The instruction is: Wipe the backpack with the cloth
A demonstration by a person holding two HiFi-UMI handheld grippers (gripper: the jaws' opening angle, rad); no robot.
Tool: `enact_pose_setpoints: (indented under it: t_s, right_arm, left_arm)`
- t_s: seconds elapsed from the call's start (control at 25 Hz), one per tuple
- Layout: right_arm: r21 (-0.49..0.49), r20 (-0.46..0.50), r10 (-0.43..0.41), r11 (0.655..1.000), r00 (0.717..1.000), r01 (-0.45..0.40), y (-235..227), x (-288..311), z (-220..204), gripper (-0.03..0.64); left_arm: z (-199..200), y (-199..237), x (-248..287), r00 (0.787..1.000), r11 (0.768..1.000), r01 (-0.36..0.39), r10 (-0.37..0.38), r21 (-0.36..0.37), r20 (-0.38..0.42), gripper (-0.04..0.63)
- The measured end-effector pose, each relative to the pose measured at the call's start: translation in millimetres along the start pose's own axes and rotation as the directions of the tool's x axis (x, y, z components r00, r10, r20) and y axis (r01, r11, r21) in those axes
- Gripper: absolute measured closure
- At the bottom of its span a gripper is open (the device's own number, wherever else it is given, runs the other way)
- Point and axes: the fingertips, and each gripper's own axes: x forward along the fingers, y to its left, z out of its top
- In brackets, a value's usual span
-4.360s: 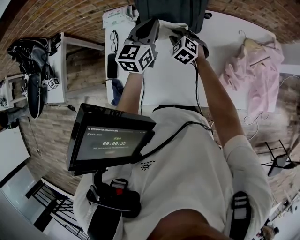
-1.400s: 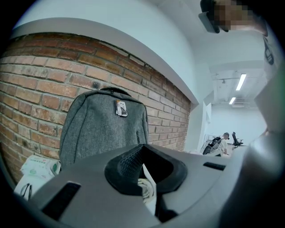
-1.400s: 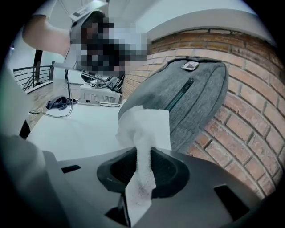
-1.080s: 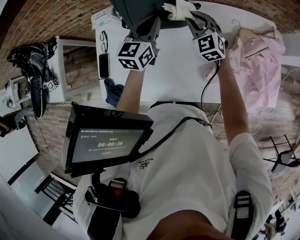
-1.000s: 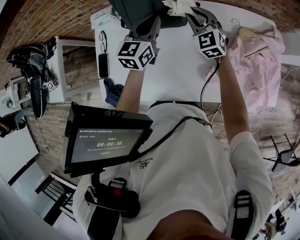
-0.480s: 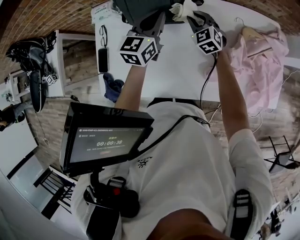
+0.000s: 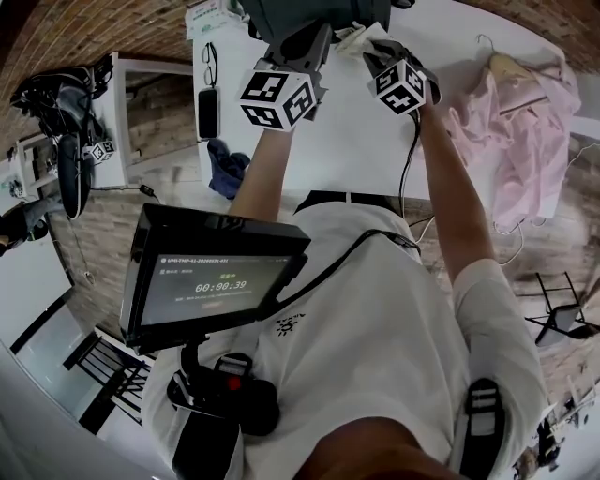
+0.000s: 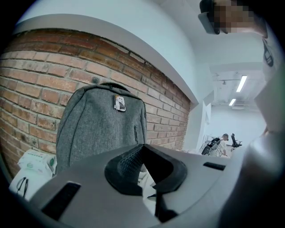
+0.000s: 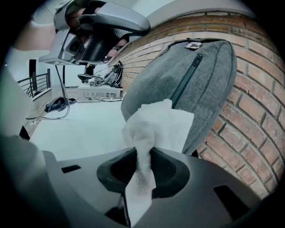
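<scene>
A grey backpack stands upright against the brick wall at the back of the white table; it also shows in the head view and in the right gripper view. My right gripper is shut on a white cloth, which fans out against the lower front of the backpack. In the head view the cloth shows just ahead of the right gripper. My left gripper points at the backpack with its pads together and nothing between them. It hangs a little short of the bag.
A pink garment on a hanger lies on the table's right part. Glasses, a dark phone and a tissue pack lie at the left. A blue rag sits by the table's near left edge.
My right gripper has come down along the backpack's front with the cloth in it, tipping further downward. The left gripper has stayed where it was.
</scene>
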Motion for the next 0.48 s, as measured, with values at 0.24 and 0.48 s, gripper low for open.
enact_pose_setpoints:
  t_s: [0.24, 0.48]
  right_arm:
    - [-0.014, -0.025, 0.022, 1.0, 0.999, -0.023, 28.6, 15.5, 31.4, 0.528]
    - [-0.054, -0.047, 0.033, 0.998, 0.998, -0.036, 46.0, 31.0, 63.6, 0.528]
  left_arm:
    - [10.6, 17.1, -26.1, 1.0, 1.0, -0.023, 0.023, -0.008, 0.014, 0.594]
    - [18.0, 42.5, -56.3, 0.998, 0.998, -0.059, 0.06, -0.023, 0.028, 0.594]
